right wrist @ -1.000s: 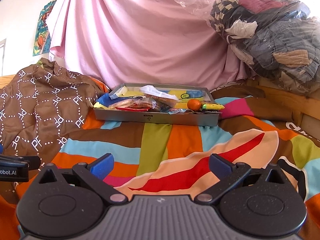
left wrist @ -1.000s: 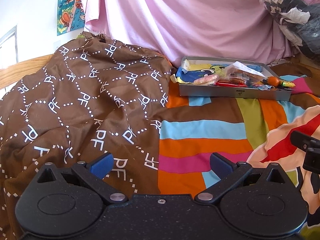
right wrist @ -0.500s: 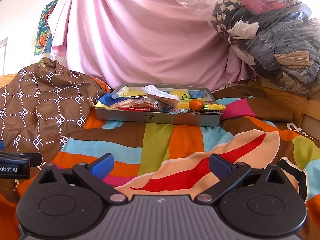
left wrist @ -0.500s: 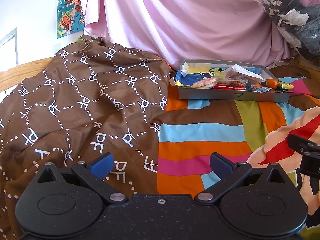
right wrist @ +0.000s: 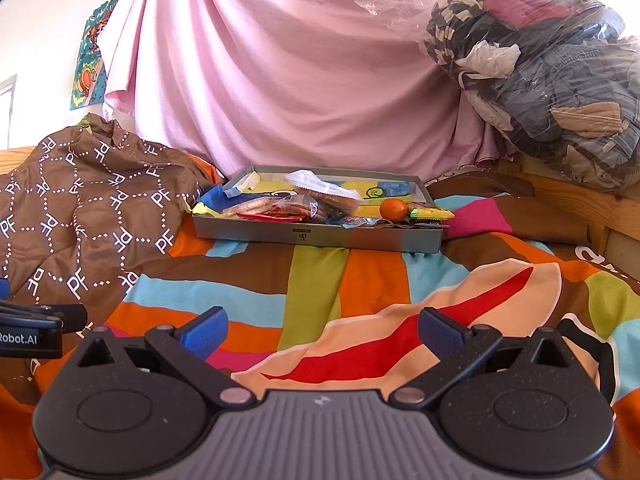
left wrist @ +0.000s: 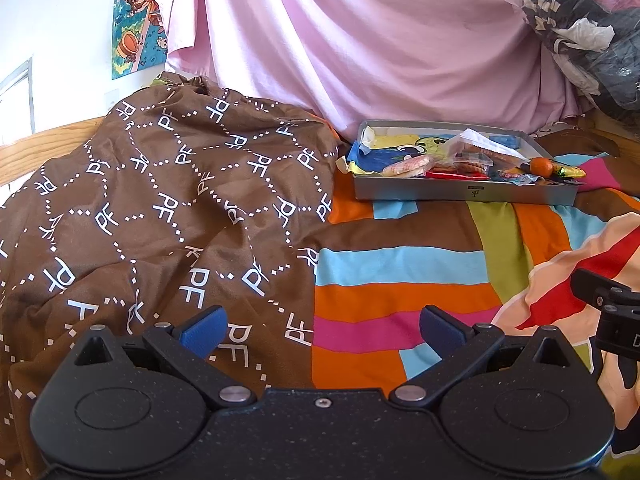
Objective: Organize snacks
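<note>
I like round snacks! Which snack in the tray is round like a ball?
The small orange fruit near the tray's right end; the rest are flat wrapped packets.

The floor of the grey tray [right wrist: 316,236] is being largely hidden by the pile of snack packets [right wrist: 288,208] lying in it, and the packets' printing is being rendered too small to be read. The small dark label [right wrist: 303,233] on the tray's front wall is likewise not being resolved. Left of the tray, the bed's striped cover [left wrist: 400,264] is being hidden beneath the brown patterned cloth [left wrist: 168,208]. Above and to the right of the tray, the plastic-wrapped bundle of clothes [right wrist: 548,80] is being cut off by the picture's edge. Behind the tray, the wall is being concealed by the pink sheet [right wrist: 280,80], which is also covering part of the cartoon poster [left wrist: 138,20].
</note>
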